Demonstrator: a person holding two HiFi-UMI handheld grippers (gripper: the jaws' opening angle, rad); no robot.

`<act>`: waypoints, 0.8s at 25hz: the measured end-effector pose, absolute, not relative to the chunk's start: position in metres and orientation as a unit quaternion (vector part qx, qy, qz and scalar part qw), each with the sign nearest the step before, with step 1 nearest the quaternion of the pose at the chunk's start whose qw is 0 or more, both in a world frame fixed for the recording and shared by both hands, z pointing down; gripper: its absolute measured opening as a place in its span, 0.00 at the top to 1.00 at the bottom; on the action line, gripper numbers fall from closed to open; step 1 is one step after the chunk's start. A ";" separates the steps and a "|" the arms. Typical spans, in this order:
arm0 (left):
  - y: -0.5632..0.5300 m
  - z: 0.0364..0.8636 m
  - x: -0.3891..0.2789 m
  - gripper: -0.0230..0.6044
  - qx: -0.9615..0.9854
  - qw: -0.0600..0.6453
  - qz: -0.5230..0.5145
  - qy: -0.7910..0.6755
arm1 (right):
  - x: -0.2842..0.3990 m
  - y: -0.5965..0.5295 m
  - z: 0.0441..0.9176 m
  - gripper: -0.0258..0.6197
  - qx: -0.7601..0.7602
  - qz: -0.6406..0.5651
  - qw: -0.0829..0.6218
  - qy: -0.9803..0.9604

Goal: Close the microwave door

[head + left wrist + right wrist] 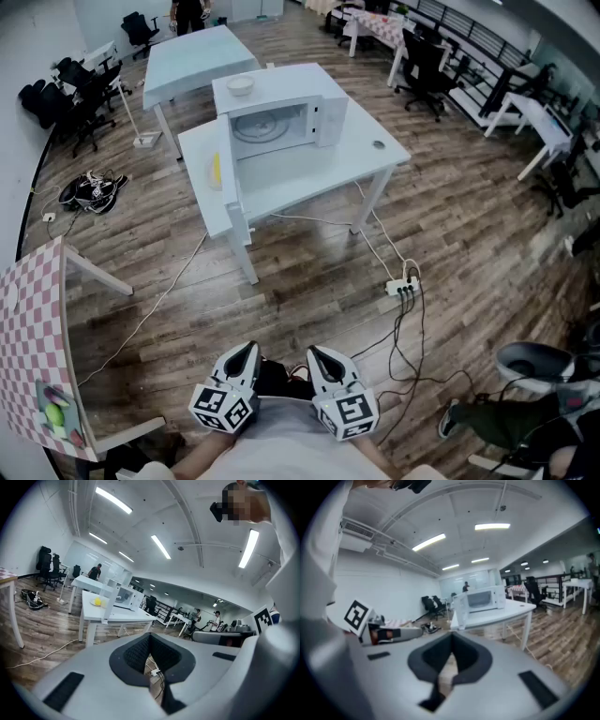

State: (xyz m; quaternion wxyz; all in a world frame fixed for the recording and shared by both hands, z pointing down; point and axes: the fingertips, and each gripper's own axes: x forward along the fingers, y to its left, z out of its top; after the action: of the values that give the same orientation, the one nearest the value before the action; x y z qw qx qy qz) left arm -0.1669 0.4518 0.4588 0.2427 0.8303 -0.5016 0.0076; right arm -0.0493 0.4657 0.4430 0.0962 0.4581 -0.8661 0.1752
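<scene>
The white microwave (281, 112) stands on a white table (319, 173) far ahead of me. Its door (220, 178) hangs wide open, swung out over the table's front left corner. A white bowl (241, 84) rests on top of the oven. My left gripper (246, 349) and right gripper (317, 352) are held low against the person's body, side by side, both shut and empty, several steps from the table. In the left gripper view the microwave (124, 595) is small beyond the gripper (150, 660). From the right gripper (447, 667) view I see the microwave (485, 599) and its open door (461, 609).
A power strip (401, 286) and loose cables lie on the wood floor between me and the table. A checkered table (33, 347) stands at my left, a second pale table (192, 61) behind the microwave. Shoes (89, 190) and office chairs (427, 61) line the sides.
</scene>
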 end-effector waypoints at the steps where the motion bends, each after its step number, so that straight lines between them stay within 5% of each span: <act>1: 0.452 0.459 -0.167 0.93 0.831 0.240 0.009 -0.502 | -0.049 0.466 0.443 0.93 0.458 0.176 0.095 -0.866; 20: 0.453 0.456 -0.173 0.93 0.820 0.218 0.038 -0.528 | -0.059 0.457 0.435 0.92 0.418 0.199 0.049 -0.885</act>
State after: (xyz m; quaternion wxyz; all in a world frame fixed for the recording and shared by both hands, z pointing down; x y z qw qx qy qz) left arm -0.1728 0.4532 0.4559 0.2184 0.8201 -0.5276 0.0376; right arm -0.0594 0.4573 0.4349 0.0490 0.4179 -0.8852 0.1987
